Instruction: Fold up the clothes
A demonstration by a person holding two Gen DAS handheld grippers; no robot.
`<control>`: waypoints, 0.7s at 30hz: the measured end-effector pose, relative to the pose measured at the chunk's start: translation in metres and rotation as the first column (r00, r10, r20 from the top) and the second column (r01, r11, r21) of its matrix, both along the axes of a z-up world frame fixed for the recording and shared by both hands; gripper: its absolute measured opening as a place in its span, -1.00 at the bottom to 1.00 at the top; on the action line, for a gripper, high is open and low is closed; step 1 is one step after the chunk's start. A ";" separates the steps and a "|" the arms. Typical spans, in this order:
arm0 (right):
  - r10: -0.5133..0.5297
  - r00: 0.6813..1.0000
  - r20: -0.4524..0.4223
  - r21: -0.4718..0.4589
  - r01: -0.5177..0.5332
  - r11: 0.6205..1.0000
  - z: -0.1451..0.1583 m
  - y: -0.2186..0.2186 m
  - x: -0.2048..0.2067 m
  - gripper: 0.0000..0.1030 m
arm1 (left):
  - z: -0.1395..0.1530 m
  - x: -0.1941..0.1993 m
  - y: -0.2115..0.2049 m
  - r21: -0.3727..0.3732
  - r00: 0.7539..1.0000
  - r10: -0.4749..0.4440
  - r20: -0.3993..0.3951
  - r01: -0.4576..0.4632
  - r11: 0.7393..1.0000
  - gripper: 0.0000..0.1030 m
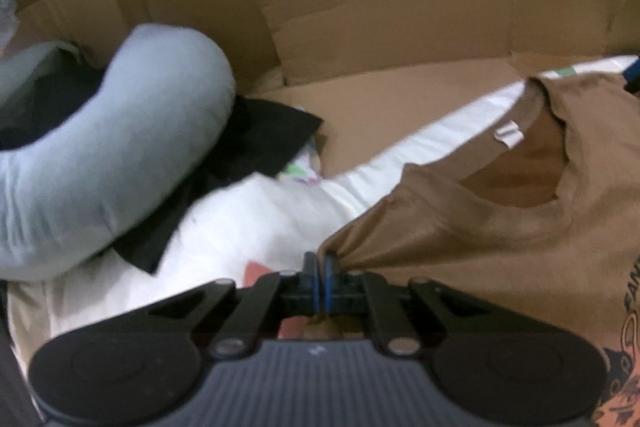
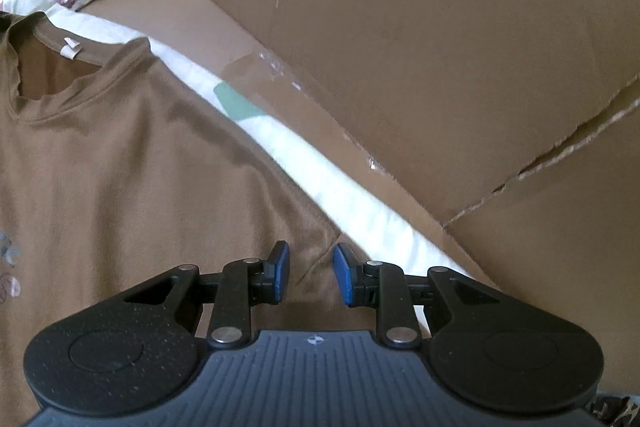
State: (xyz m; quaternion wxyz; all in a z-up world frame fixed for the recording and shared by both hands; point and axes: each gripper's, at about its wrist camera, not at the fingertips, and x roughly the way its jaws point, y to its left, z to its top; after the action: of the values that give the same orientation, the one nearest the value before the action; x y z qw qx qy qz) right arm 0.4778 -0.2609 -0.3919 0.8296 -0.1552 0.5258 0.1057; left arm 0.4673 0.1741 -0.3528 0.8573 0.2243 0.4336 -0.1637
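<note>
In the left wrist view, the brown cotton T-shirt (image 1: 500, 227), spread on the white sheet (image 1: 248, 219), is pinched at its shoulder edge by the closed left gripper (image 1: 321, 261). In the right wrist view, the opposite shoulder is straddled, not gripped, by the part-open right gripper (image 2: 310, 269), the neckline lying ahead and leftward.

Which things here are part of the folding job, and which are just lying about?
Job:
brown T-shirt
left gripper, shut on the shirt's edge
right gripper, open over the shirt

Lying about:
grey cushion
black cloth
cardboard
white sheet
</note>
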 end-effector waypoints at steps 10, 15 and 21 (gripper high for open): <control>-0.040 0.999 -0.002 -0.040 0.040 0.998 -0.007 -0.008 0.013 -0.37 | 0.015 -0.004 0.011 -0.051 0.998 0.038 -0.047 -0.041 0.998 -0.39; -0.036 0.999 0.027 -0.011 0.036 0.999 0.004 -0.008 0.006 -0.37 | 0.040 -0.020 0.039 -0.108 0.996 0.077 -0.037 -0.080 0.991 -0.17; -0.017 0.998 0.056 0.038 0.014 0.999 0.017 -0.011 -0.009 -0.37 | 0.055 -0.038 0.073 -0.143 0.989 0.134 -0.058 -0.141 0.980 -0.16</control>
State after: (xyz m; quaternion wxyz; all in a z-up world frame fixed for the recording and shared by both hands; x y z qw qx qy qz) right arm 0.4683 -0.2715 -0.3747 0.8476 -0.1384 0.5014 0.1048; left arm 0.4289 0.2472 -0.2980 0.8699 0.1261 0.4556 -0.1407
